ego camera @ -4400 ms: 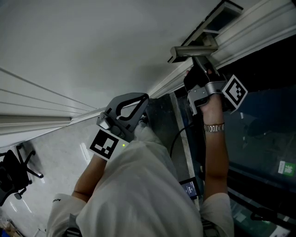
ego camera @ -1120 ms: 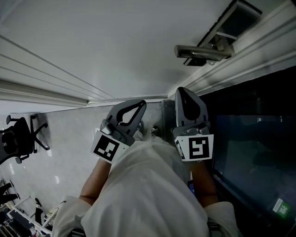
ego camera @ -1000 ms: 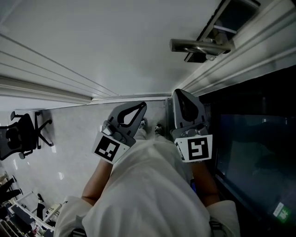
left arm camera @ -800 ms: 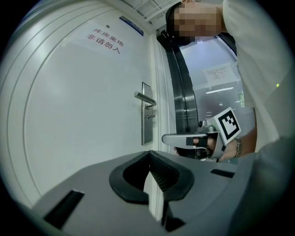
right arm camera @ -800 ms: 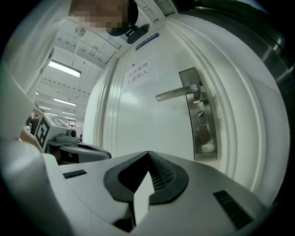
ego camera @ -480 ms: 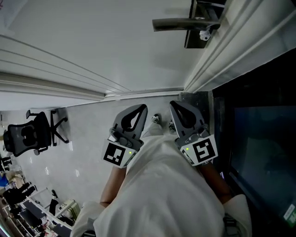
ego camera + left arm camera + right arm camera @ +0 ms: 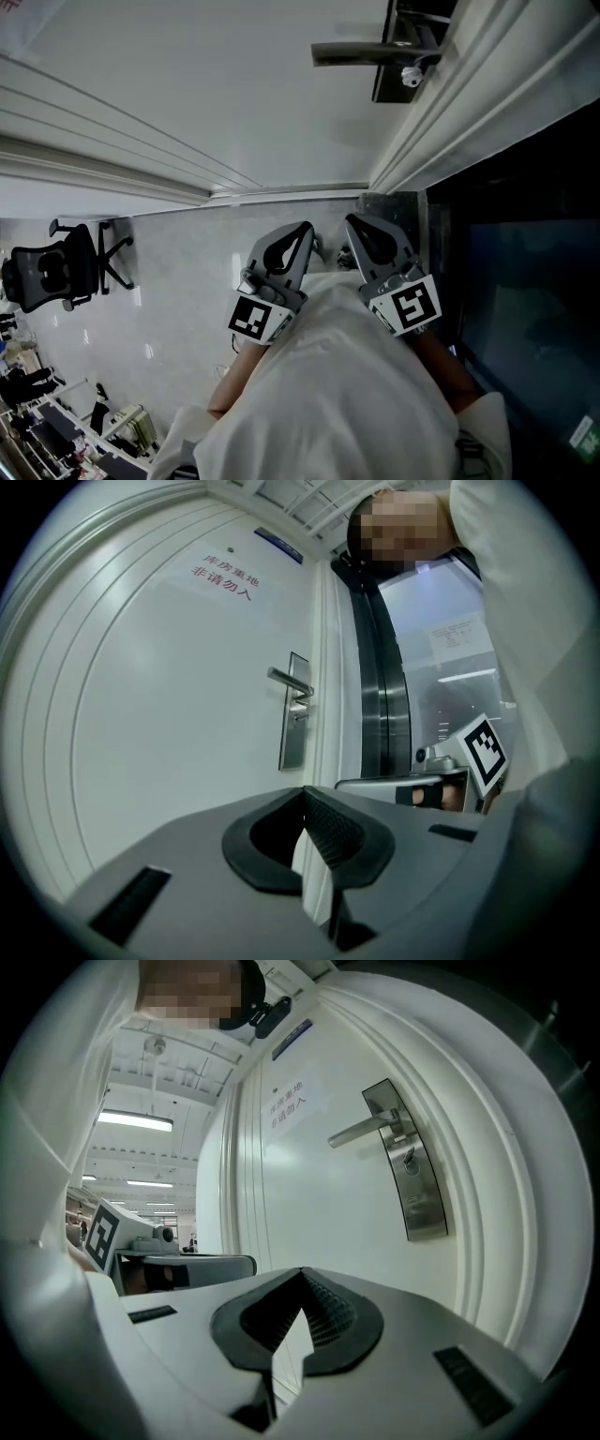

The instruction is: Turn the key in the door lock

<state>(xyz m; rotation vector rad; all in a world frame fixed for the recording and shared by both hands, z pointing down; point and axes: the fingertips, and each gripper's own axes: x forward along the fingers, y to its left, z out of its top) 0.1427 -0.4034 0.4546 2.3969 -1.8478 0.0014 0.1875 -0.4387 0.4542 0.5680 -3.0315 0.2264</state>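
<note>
The lock sits on a white panelled door (image 7: 234, 84). It is a tall brushed-metal lock plate (image 7: 412, 1171) with a lever handle (image 7: 361, 1132) standing out sideways near its top. Just under the handle a small pale stub (image 7: 410, 78) juts from the plate; it is too small to tell whether this is the key. In the head view the lock is high up by the door's edge, well apart from both claws, which are held low, side by side and close to the person's body.

The left claw (image 7: 304, 792) is clenched, its ribbed pads meeting at the tip with nothing between them. The right claw (image 7: 301, 1273) is clenched in the same way and empty.

Only the head view shows the pale floor (image 7: 178, 281), a black office chair (image 7: 56, 272) on it, and dark glass (image 7: 525, 281) beyond the door frame. The left gripper view sees the plate nearly edge-on, a notice in red characters (image 7: 222, 569) on the door, and the right gripper's marker cube (image 7: 483, 747). The right gripper view shows the plate's face, with lit ceiling lamps (image 7: 136, 1121) off to the left.
</note>
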